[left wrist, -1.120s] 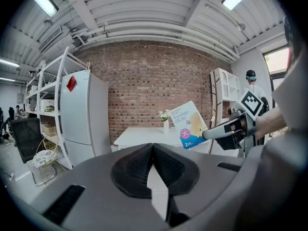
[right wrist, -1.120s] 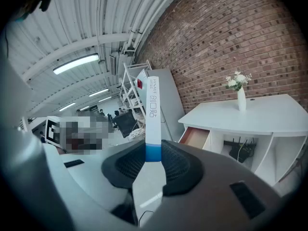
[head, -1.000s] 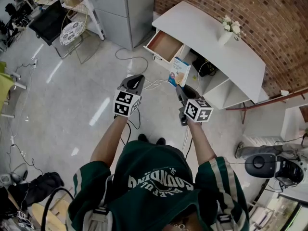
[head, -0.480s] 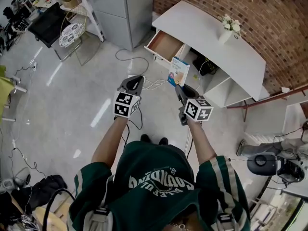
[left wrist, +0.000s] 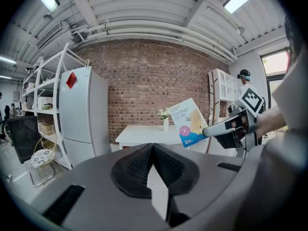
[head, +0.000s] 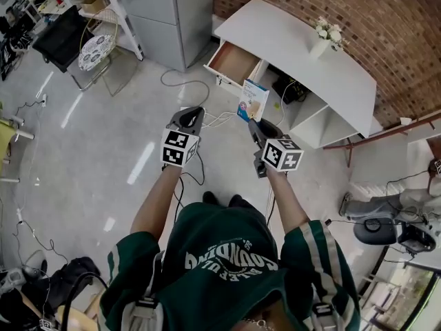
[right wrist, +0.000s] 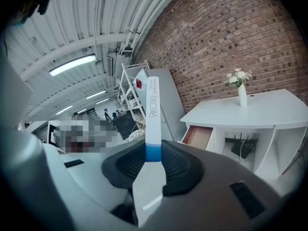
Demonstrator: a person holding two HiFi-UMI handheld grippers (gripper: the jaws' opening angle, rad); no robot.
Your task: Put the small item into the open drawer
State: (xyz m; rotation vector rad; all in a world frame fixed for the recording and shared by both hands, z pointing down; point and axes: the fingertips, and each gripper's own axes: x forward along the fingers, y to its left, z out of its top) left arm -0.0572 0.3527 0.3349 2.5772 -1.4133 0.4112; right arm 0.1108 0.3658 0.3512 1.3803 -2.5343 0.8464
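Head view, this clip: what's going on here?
A person stands with a gripper in each hand. The right gripper is shut on a flat bandage box, held upright by its lower edge. The left gripper is shut and empty. Ahead, the drawer of the white desk is open; the box is not in it yet.

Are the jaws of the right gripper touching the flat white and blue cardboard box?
Touching. The right gripper view shows the right gripper with its jaws pressed on both faces of the flat white and blue cardboard box, no gap on either side.
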